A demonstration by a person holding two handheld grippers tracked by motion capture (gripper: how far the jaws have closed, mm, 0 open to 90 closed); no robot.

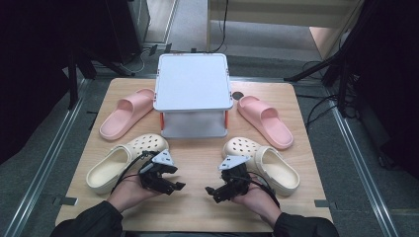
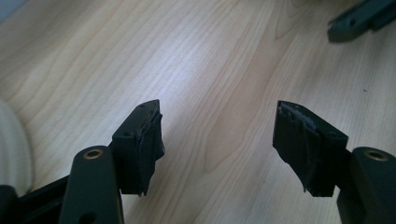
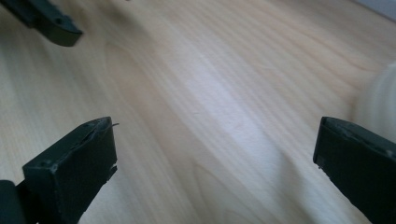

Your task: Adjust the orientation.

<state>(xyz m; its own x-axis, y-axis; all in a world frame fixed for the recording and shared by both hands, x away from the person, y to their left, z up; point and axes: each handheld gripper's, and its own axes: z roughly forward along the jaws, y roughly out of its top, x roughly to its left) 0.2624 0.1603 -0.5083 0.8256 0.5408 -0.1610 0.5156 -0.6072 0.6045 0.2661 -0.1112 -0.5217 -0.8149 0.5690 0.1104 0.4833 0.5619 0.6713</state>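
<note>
Two black two-jaw grippers held low over a pale wooden table, tips turned toward each other. Left gripper: jaws spread wide, nothing between them, bare wood grain under the gap in the left gripper view. Right gripper: jaws likewise wide apart and empty, seen over bare wood in the right gripper view; both jaws cut off by the lower edge there.

Just outboard of the left gripper, a cream perforated foam clog, toe toward the centre; a sliver of its rounded cream edge at the left margin of the left gripper view, blurred. Just outboard of the right gripper, the matching cream perforated clog; a blurred pale shape at the right margin of the right gripper view, too soft to make out in detail.

Beyond the grippers, centred, a white square-topped two-tier stand with orange corner posts; lower shelf largely hidden under the top panel. Flanking the stand, a pink foam slide sandal on the left and its pair on the right.

Tip of the opposite gripper cut off at a top corner of each gripper view.
</note>
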